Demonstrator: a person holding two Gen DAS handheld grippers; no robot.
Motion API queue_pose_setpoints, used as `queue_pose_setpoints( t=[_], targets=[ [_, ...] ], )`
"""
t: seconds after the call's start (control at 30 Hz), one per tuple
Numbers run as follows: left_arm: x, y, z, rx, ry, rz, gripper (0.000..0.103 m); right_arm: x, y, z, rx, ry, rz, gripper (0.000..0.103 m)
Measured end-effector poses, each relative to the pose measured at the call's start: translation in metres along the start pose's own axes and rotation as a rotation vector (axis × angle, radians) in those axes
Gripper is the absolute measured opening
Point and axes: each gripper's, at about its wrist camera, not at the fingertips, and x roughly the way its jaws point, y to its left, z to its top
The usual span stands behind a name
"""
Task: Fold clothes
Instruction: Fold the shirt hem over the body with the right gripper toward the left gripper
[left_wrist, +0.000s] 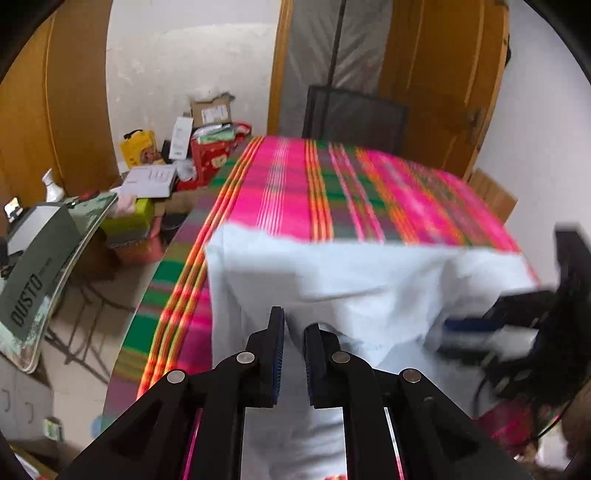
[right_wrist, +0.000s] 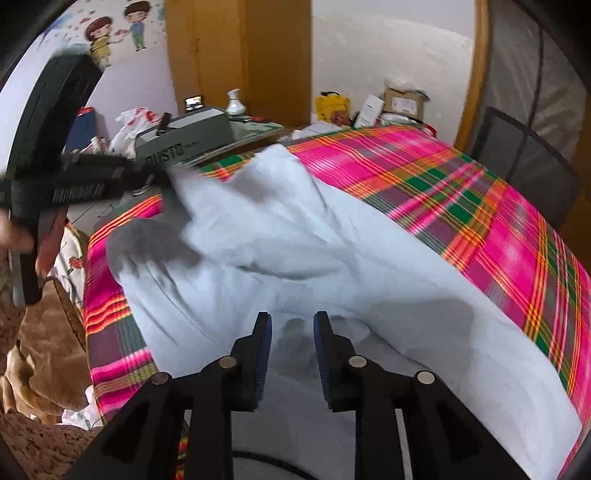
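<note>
Pale blue garment (right_wrist: 332, 258) lay rumpled across pink plaid bed cover (right_wrist: 498, 221). Left tongs (left_wrist: 294, 325) pinched raised fold at left edge. Right tongs (right_wrist: 292, 321) spread, cloth beneath, nothing gripped.

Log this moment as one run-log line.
stage: folding pale garment | left gripper: shut on garment fold | right gripper: open above garment | surface: plaid cover
</note>
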Motion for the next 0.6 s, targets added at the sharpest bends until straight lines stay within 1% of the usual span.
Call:
queue_pose_setpoints(
  t=[0.03, 0.07, 0.13, 0.2, 0.3, 0.37, 0.4, 0.47, 0.5, 0.6],
  targets=[
    [-0.002, 0.001, 0.006, -0.014, -0.01, -0.012, 0.012, 0.001, 0.003, 0.002, -0.005, -0.011, -0.007, 0.028],
    [-0.002, 0.003, 0.01, -0.025, -0.015, 0.0, 0.012, 0.003, 0.005, 0.004, -0.007, -0.015, -0.012, 0.031],
    [0.0, 0.006, 0.016, -0.031, -0.02, 0.015, 0.012, 0.008, 0.009, 0.008, -0.01, -0.023, -0.023, 0.034],
    [0.002, 0.008, 0.018, -0.037, -0.014, 0.01, 0.011, 0.014, 0.013, 0.01, -0.029, -0.01, -0.048, 0.034],
    [0.006, 0.008, 0.016, -0.032, 0.003, 0.022, 0.012, 0.022, 0.016, 0.013, -0.055, 0.01, -0.08, 0.034],
    [0.009, 0.012, 0.014, -0.051, 0.014, 0.018, 0.012, 0.026, 0.016, 0.014, -0.058, 0.024, -0.096, 0.033],
    [0.01, 0.014, 0.014, -0.062, 0.019, 0.016, 0.012, 0.028, 0.015, 0.014, -0.057, 0.032, -0.102, 0.03],
    [0.012, 0.017, 0.012, -0.076, 0.028, 0.015, 0.012, 0.029, 0.016, 0.014, -0.058, 0.038, -0.114, 0.008],
    [0.012, 0.018, 0.012, -0.079, 0.032, 0.016, 0.012, 0.028, 0.017, 0.013, -0.061, 0.037, -0.119, 0.006],
    [0.008, 0.016, 0.01, -0.067, 0.032, 0.021, 0.012, 0.015, 0.019, 0.012, -0.083, 0.023, -0.111, 0.005]
  ],
)
